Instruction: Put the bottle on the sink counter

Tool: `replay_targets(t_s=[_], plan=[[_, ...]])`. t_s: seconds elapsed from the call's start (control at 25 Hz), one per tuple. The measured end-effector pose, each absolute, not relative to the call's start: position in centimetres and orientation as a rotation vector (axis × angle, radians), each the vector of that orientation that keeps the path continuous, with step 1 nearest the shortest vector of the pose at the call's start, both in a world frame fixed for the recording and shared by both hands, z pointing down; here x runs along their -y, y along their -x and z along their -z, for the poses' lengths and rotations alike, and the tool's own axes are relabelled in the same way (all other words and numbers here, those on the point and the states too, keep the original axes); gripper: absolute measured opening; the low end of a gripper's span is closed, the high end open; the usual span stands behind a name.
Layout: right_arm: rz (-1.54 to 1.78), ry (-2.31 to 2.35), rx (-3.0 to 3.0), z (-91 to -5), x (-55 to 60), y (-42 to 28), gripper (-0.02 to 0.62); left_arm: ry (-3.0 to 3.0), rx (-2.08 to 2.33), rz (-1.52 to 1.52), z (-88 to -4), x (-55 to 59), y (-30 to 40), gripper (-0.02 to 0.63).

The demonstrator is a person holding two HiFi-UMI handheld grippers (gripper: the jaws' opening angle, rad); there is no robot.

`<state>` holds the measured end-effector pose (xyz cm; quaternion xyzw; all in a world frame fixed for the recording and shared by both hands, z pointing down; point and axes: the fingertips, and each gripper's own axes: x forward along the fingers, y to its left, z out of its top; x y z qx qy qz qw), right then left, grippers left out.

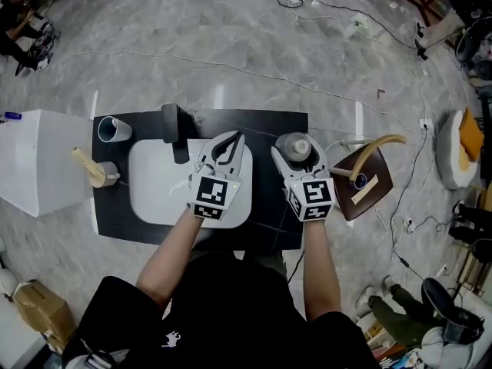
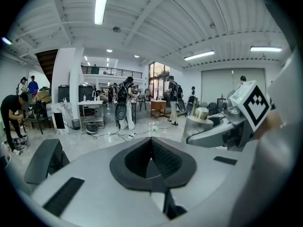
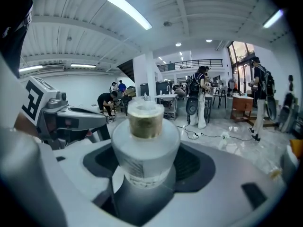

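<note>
A frosted white bottle [image 1: 296,146] with a gold neck and a pale cap [image 3: 146,141] stands upright between the jaws of my right gripper [image 1: 300,161], which is shut on it. It hangs over the right part of the black sink counter [image 1: 265,126], next to the white basin [image 1: 154,187]. In the right gripper view the bottle fills the dark cradle of the right gripper [image 3: 144,176]. My left gripper [image 1: 234,141] is over the basin's right edge, shut with nothing in it. The left gripper [image 2: 151,141] shows only its dark hollow.
A black faucet [image 1: 175,129] stands at the basin's back. A pale cup [image 1: 114,129] and a holder with a brush [image 1: 96,171] sit on the counter's left end. A white box [image 1: 34,160] is at the left, a brown stool [image 1: 363,183] at the right.
</note>
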<state>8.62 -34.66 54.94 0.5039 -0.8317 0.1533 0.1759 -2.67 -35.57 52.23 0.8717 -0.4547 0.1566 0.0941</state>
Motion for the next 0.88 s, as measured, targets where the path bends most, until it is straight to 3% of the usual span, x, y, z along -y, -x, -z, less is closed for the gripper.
replay_targets(t_s=[0.88], plan=[[-0.410, -1.403, 2.313, -64.1, 40.4, -8.6, 0.331, -2.544, 1.311, -0.523, -60.0, 39.7, 0.2, 0.002]])
